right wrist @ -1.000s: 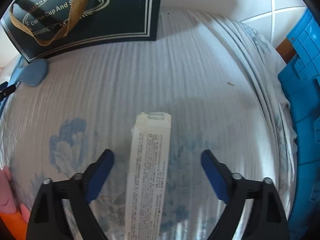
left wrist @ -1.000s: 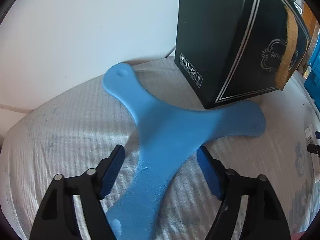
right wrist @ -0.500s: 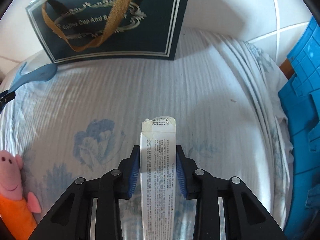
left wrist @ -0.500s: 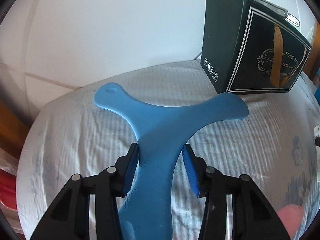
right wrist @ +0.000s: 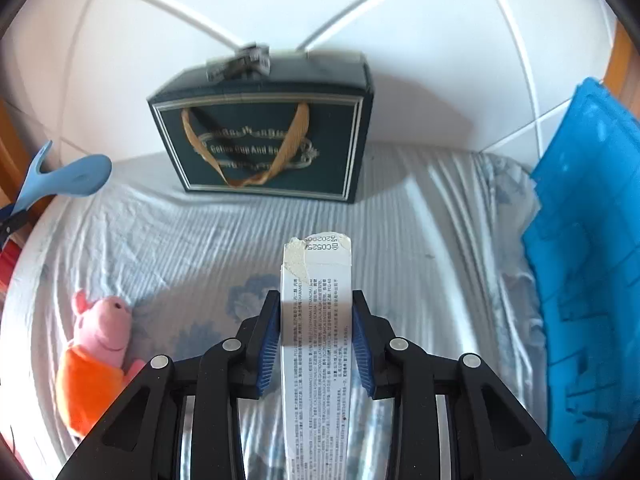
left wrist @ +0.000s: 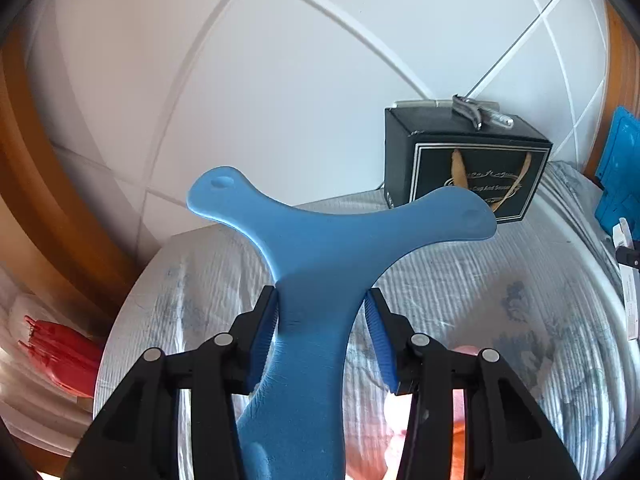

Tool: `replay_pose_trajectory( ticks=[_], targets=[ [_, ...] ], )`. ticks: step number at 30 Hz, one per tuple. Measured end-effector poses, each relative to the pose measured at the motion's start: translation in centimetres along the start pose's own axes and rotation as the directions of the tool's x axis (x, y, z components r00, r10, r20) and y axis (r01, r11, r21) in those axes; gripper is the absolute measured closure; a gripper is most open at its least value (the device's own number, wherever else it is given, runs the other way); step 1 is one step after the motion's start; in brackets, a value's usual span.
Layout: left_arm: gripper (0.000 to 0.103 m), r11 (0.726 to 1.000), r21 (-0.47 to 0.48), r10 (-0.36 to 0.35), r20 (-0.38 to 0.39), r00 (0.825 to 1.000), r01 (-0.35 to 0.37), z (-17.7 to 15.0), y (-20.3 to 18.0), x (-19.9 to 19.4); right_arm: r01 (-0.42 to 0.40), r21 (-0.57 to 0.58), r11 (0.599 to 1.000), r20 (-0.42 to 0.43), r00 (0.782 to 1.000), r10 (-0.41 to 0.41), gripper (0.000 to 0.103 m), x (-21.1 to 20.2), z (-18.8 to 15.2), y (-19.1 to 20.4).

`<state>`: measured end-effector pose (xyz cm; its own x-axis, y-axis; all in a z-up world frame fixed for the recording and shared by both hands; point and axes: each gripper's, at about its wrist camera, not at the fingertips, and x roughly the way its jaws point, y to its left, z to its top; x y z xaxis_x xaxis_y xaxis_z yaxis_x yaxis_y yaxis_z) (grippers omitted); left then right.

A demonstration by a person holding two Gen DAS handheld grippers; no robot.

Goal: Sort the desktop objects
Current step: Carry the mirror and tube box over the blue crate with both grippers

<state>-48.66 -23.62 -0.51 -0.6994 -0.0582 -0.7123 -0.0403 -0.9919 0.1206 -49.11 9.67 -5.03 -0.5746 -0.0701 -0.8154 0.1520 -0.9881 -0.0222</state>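
Left tool (left wrist: 322,328) clamps the blue three-armed foam piece (left wrist: 336,240) by one arm, above the cloth-covered surface (left wrist: 460,280); looks light, bendy. Right tool (right wrist: 316,340) pinches the white carton (right wrist: 316,320) mid-length, lifted clear; thin card, probably crushes easily.

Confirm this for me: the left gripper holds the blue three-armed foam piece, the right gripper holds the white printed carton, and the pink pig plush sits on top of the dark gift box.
One thing is wrong. The pink pig plush lies on the bedsheet, not on the dark gift box; the right wrist view shows it. The left gripper does hold the blue three-armed foam piece, and the right gripper the white printed carton.
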Motion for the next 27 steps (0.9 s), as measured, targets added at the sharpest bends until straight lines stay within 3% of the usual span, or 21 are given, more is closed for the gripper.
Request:
replay_pose_trajectory(
  ticks=[7,14,22,27],
  targets=[
    [0.059,1.000,-0.004,-0.016,0.076,0.997,0.017,-1.7,-4.0,-9.5,-0.029,-0.013,0.999,0.125,0.992,0.031,0.070,-9.1,-1.5,-2.4],
    [0.059,0.999,0.043,-0.034,0.135,0.990,0.029,-1.1,-9.4,-17.4,-0.007,-0.022,1.000,0.217,0.976,0.011,0.070,-17.6,-2.9,-6.3],
    [0.059,0.991,0.095,-0.114,0.191,0.975,0.097,-0.3,-18.6,-23.4,0.032,0.000,0.999,0.322,0.946,-0.030,0.070,-25.4,-5.5,-13.6],
    [0.059,0.981,0.126,-0.172,0.238,0.956,0.145,1.0,-25.5,-26.8,0.059,0.013,0.998,0.379,0.923,-0.060,0.070,-29.7,-6.9,-18.7]
  ],
)
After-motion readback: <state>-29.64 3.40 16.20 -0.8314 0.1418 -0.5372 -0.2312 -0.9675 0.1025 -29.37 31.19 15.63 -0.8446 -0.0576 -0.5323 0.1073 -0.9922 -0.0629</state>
